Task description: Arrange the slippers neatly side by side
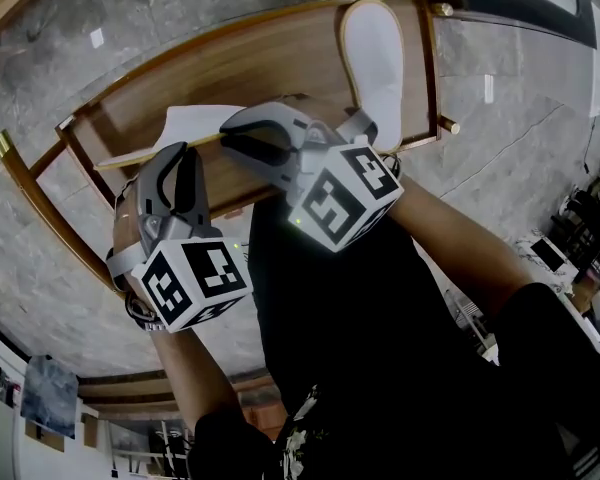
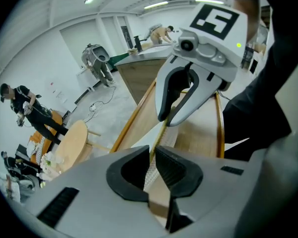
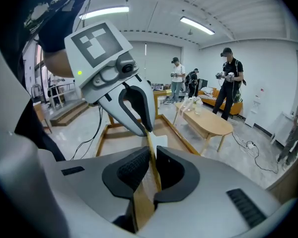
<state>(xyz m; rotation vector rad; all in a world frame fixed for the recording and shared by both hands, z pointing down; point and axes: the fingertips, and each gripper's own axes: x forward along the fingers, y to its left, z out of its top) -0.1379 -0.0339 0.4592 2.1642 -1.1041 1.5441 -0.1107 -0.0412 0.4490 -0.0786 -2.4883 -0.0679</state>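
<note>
Clamping the slipper (image 1: pixel 190 126) by its edge, left gripper (image 1: pixel 180 154) and right gripper (image 1: pixel 230 135) jaws crowd the rack (image 1: pixel 280 60) front.

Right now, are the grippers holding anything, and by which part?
Both are on the same white slipper. The left gripper and the right gripper each pinch its thin edge, at separate spots along it.

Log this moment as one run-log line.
left gripper: shut on held slipper | right gripper: same | second slipper: lying on rack
</note>
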